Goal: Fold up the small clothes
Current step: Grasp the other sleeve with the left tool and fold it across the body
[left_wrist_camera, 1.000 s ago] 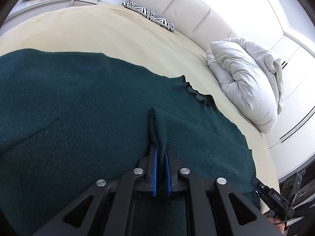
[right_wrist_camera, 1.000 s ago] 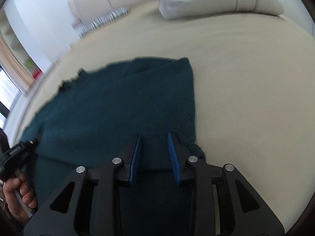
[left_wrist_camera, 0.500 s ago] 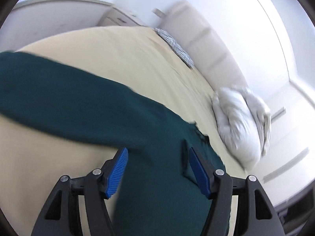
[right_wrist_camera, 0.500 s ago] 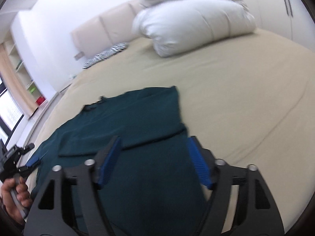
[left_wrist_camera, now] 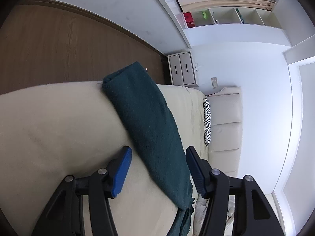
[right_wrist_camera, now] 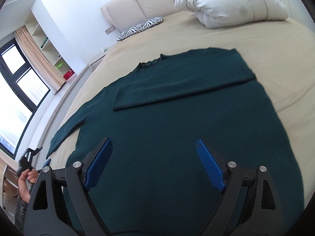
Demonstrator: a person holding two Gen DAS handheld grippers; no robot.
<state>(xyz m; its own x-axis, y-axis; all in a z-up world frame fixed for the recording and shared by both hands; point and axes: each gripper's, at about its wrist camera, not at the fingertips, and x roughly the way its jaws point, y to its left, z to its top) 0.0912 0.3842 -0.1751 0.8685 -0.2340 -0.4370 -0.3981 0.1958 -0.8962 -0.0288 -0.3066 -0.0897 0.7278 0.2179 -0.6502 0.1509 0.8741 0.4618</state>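
Observation:
A dark green sweater point(right_wrist_camera: 187, 137) lies flat on the beige bed point(right_wrist_camera: 285, 59), with one sleeve point(right_wrist_camera: 177, 88) folded across its chest. The other sleeve point(left_wrist_camera: 147, 122) stretches out to the bed's edge. My left gripper point(left_wrist_camera: 158, 163) hovers over that sleeve, which runs between its blue pads point(left_wrist_camera: 121, 169) without touching them; the jaws are closing. In the right wrist view the left gripper point(right_wrist_camera: 39, 156) shows small at the lower left, held by a hand point(right_wrist_camera: 27, 179). My right gripper point(right_wrist_camera: 153, 145) hangs above the sweater's body, its jaws opening with nothing between them.
A white duvet point(right_wrist_camera: 226, 4) and a zebra-striped pillow point(right_wrist_camera: 141, 27) lie by the padded headboard point(right_wrist_camera: 137, 2). Beyond the bed's edge are a wooden floor point(left_wrist_camera: 59, 45), a small bedside cabinet point(left_wrist_camera: 183, 68) and wall shelves point(left_wrist_camera: 226, 17).
Both grippers let go of the sweater and opened. The left one rolled and swung out to the spread sleeve. The right one drew back and rose, leaving a sleeve folded across the chest.

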